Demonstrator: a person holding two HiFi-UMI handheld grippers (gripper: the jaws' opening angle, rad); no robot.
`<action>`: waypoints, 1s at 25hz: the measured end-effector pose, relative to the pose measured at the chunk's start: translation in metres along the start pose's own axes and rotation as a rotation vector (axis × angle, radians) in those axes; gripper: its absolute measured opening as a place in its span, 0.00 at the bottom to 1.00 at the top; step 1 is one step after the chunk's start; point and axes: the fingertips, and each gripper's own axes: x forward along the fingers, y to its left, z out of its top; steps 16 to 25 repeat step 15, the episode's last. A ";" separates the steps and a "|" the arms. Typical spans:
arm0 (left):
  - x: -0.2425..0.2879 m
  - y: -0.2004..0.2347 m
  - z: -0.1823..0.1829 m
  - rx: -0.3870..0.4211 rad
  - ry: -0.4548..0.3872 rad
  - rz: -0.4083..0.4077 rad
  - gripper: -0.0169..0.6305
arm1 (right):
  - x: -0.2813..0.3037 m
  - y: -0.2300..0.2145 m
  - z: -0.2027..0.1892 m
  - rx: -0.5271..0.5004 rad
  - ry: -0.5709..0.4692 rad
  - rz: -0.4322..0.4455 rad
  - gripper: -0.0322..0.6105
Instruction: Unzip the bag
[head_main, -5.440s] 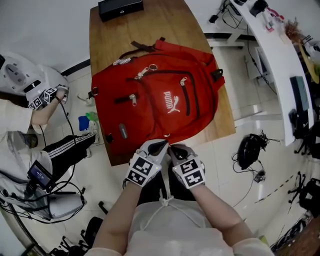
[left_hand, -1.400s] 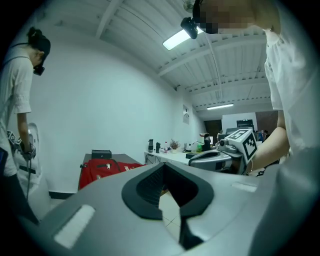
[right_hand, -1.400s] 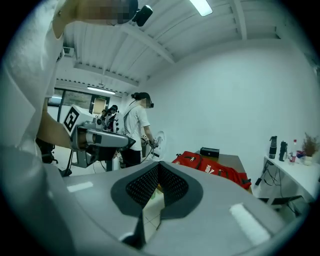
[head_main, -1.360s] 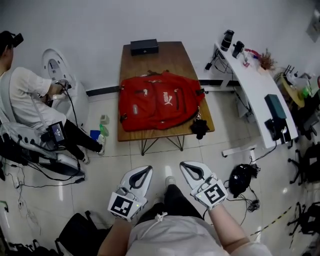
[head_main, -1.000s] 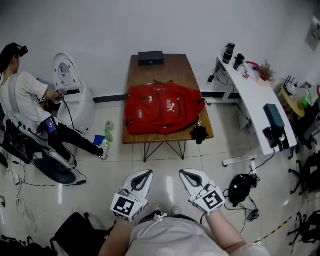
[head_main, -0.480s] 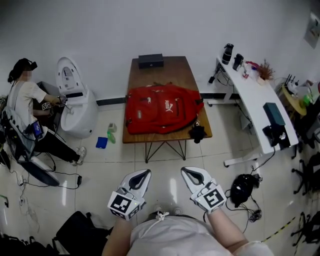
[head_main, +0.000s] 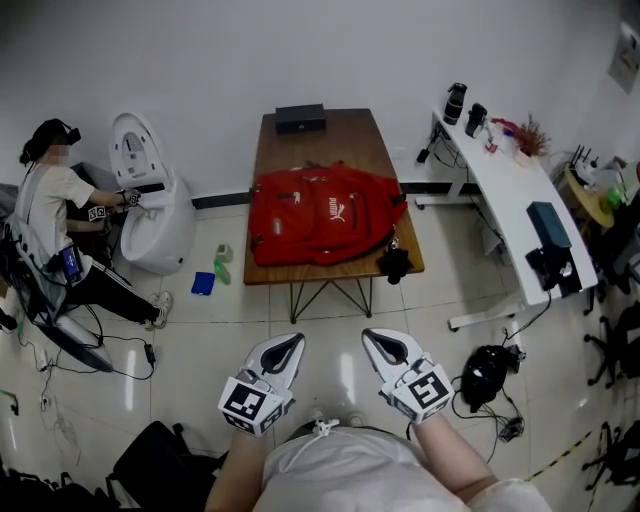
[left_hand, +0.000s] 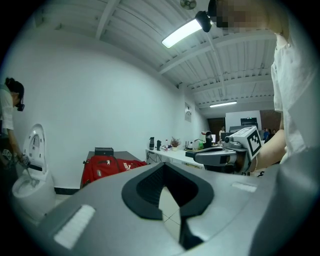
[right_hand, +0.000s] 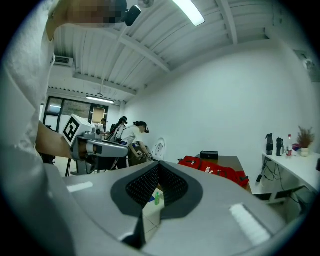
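Fingers of left gripper (head_main: 296, 340) and right gripper (head_main: 368, 336), closed empty, now far from bag (head_main: 325, 215).

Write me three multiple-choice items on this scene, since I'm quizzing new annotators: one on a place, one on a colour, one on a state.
1. Where does the red backpack lie?
A. On the wooden table
B. On the floor
C. On the white desk

2. What colour is the box at the table's far end?
A. White
B. Black
C. Green

3. How are the left gripper and right gripper?
A. Wide open
B. Shut on a zipper pull
C. Shut, holding nothing

Answers:
1 A, the head view shows it resting on the tabletop.
2 B, it shows dark against the wood.
3 C, each gripper view shows the fingers meeting at their tips with nothing between them.
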 end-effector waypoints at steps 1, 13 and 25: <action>0.001 0.001 0.001 0.001 -0.002 -0.001 0.04 | 0.001 -0.001 0.002 0.006 0.001 -0.002 0.06; 0.006 0.009 -0.002 -0.008 0.026 0.018 0.04 | 0.006 -0.008 0.013 -0.018 0.039 -0.027 0.06; 0.007 0.009 -0.001 -0.009 0.027 0.018 0.04 | 0.008 -0.010 0.017 -0.022 0.048 -0.037 0.06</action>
